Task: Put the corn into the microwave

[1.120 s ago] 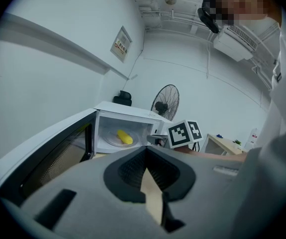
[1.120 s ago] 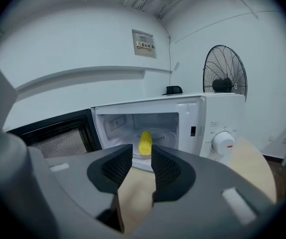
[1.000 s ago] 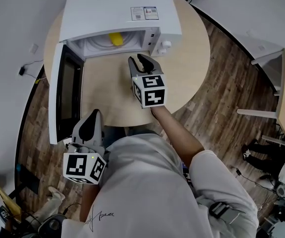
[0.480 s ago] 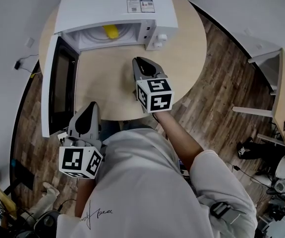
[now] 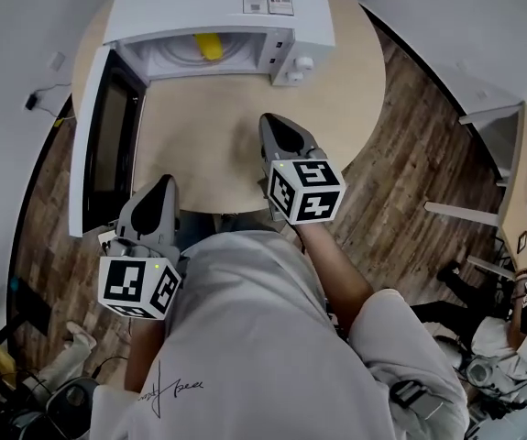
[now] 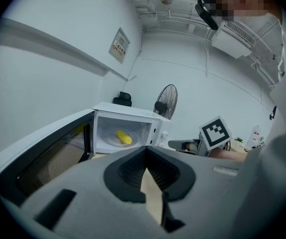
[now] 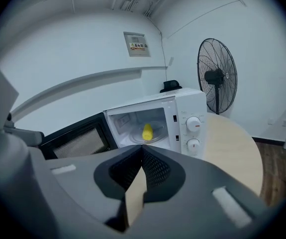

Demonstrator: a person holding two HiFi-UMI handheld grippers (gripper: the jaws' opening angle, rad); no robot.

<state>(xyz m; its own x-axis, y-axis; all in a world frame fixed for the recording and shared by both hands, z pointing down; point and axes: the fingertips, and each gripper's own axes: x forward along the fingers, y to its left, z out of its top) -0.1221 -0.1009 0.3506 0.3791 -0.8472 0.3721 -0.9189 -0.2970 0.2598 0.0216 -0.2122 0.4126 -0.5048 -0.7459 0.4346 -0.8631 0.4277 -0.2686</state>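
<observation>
I see the round table (image 5: pixel 217 154) first, with the white microwave (image 5: pixel 217 3) at its far edge. Its door (image 5: pixel 98 145) swings out wide toward my left. My right gripper (image 5: pixel 277 123) hangs over the middle of the table, well short of the oven mouth. Its jaws have just been closing and now press together, with nothing between them. My left gripper (image 5: pixel 163 184) sits at the near table edge, just beside the door's free end. Its fingers are pressed tip to tip too, and it is empty as well.

The corn (image 5: pixel 210 46) lies inside the cavity on the glass turntable, apart from both grippers. So I judge the placing step done, with neither tool carrying anything.

What seems left is the door, if I am to shut it. That would call for the left gripper to get behind the door's outer face and push it round. The right gripper must keep clear of that sweep.
</observation>
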